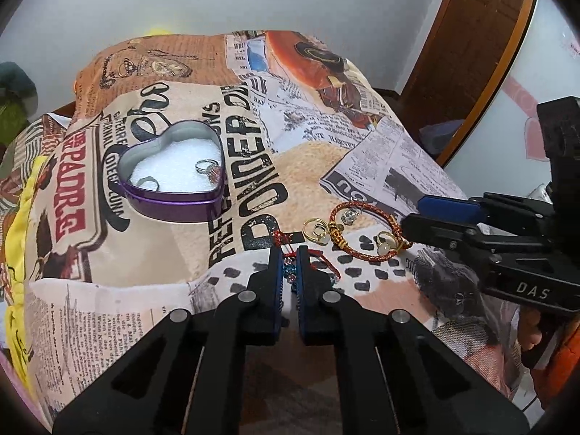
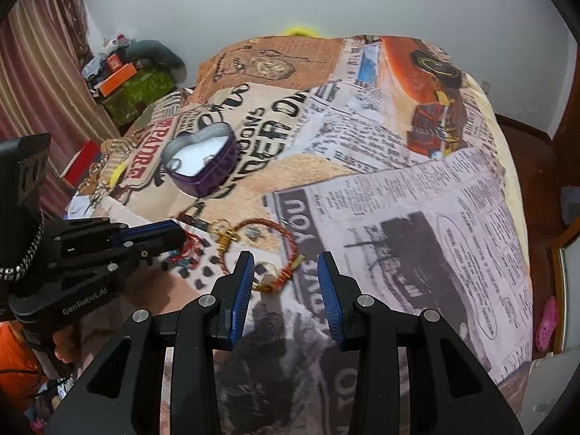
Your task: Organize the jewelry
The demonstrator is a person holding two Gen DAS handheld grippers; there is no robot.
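Note:
A purple heart-shaped tin [image 1: 174,201] with white lining sits on the printed blanket and holds two rings [image 1: 206,166]. It also shows in the right wrist view [image 2: 214,174]. My left gripper [image 1: 290,255] is shut on a red string bracelet with teal beads [image 1: 290,272]. To its right lie a gold ring [image 1: 313,230], a red-and-gold braided bracelet [image 1: 362,206], a small silver ring [image 1: 349,215] and a gold ring with a pale stone [image 1: 384,246]. My right gripper [image 2: 286,268] is open just above the braided bracelet [image 2: 286,232] and the pale-stone ring [image 2: 266,281].
The printed blanket [image 1: 326,137] covers a bed. A wooden door frame [image 1: 471,65] stands at the right. Boxes and clutter [image 2: 127,79] sit at the far left by a striped curtain [image 2: 40,72]. A pink shoe [image 2: 545,320] lies on the floor.

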